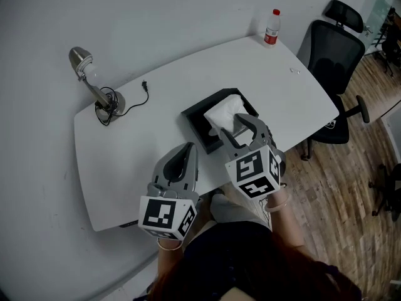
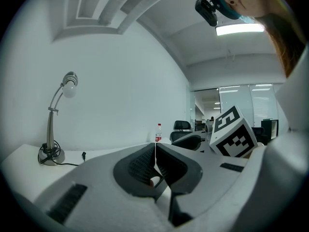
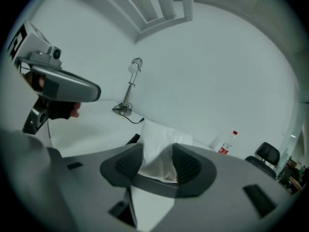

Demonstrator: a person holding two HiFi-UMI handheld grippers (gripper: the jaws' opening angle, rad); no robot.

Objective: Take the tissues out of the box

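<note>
White tissues (image 1: 224,113) stand up in a loose tuft from a black tissue box (image 1: 195,116) near the middle of a white table (image 1: 125,168). Your right gripper (image 1: 237,129) is over the box, its jaws closed part-way on the tuft, pads pressing the soft paper from both sides, likely ready to lift it out. Your left gripper (image 1: 185,154) hovers near the table's front edge, just beside the box, jaws fully together and empty, kept clear of the pull. A desk lamp (image 1: 94,83) stands well apart at the far left.
</note>
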